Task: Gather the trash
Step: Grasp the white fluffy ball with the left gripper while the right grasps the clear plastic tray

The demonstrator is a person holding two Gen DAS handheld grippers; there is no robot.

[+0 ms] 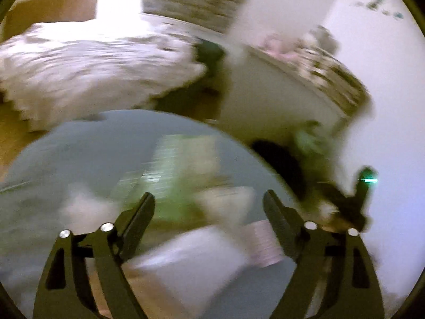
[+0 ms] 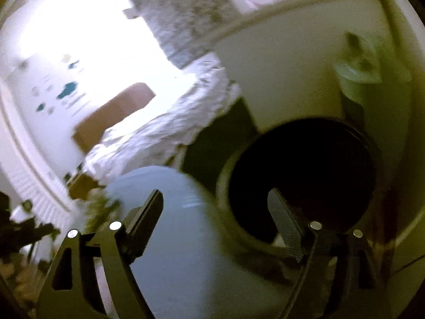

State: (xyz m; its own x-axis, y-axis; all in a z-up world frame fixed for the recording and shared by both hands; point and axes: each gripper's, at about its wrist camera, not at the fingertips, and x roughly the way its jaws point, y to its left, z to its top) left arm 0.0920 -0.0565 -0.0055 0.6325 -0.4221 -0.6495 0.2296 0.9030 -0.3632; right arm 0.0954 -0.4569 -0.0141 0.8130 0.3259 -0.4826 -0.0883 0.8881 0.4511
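Observation:
Both views are blurred by motion. My left gripper is open and empty above a round grey-blue table. On the table lie blurred scraps: a white crumpled piece, a pale green package, a white paper and a pinkish piece. My right gripper is open and empty, over the gap between the table's edge and a white trash bin with a dark round opening. The bin's dark mouth also shows in the left wrist view.
A bed with a white ruffled cover stands behind the table, with a wooden headboard. A white cabinet with patterned top is at right. White walls surround; the other gripper shows at the right edge.

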